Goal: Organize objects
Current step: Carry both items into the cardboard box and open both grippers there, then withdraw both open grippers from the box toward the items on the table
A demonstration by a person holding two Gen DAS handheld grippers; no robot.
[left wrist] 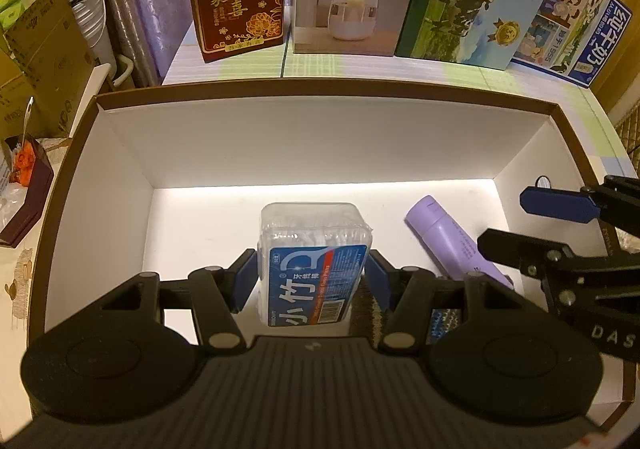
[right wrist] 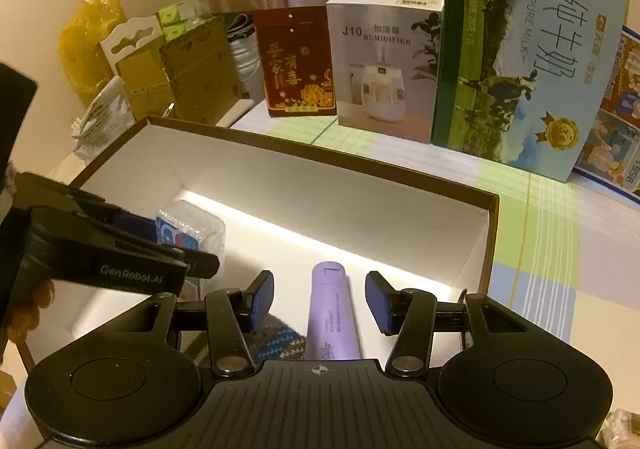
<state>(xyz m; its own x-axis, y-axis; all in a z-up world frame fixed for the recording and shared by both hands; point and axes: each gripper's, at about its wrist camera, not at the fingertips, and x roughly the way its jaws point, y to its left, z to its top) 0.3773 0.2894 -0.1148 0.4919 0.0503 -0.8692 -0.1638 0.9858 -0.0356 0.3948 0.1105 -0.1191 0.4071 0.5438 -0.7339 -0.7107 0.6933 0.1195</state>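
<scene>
1. Clear plastic was the body of the floss pick box (left wrist: 314, 265), with a blue label; it stood inside the open carton (left wrist: 328, 137), near the middle of its white floor.
2. My left gripper (left wrist: 312, 275) was clamped on this box, one blue pad against each long side.
3. I judged the box light and stiff, but its smooth walls were slippery, so low on the sides was the good place to hold.
4. The lilac tube (right wrist: 334, 313) lay flat on the carton floor, toward its right wall.
5. My right gripper (right wrist: 320, 299) had its jaws apart, with the tube between them and a gap on both sides, so nothing was held.
6. The tube looked light, round and able to roll; I would take it across the middle.
</scene>
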